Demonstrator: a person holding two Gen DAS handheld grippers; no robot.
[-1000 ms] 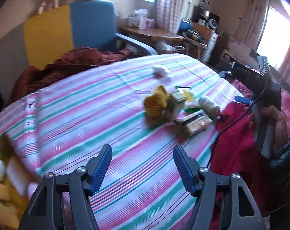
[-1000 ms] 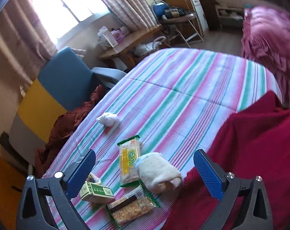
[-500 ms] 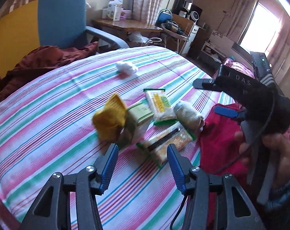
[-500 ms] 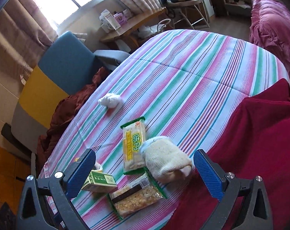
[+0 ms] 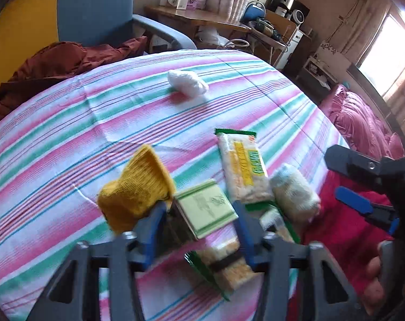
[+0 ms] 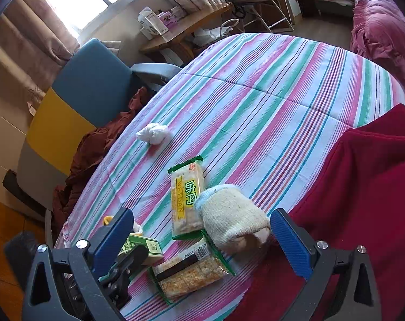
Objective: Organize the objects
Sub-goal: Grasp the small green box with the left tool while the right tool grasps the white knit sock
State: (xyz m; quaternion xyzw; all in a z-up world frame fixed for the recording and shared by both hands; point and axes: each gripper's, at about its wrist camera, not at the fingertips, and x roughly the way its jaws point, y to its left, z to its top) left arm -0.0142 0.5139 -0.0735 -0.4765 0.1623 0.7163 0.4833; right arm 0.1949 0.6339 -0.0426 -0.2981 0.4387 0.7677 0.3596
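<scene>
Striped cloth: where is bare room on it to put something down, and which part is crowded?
The striped cloth is bare beyond the white wad, toward the far edge and the pink bedding. It is crowded near the grippers: yellow sock, green box, two cracker packs and cream sock lie close together beside the red blanket.

We see our left gripper (image 5: 199, 224) straddling the green box (image 5: 207, 211), fingers apart. Contact is hard to judge. A yellow sock (image 5: 135, 190) lies just beside.
</scene>
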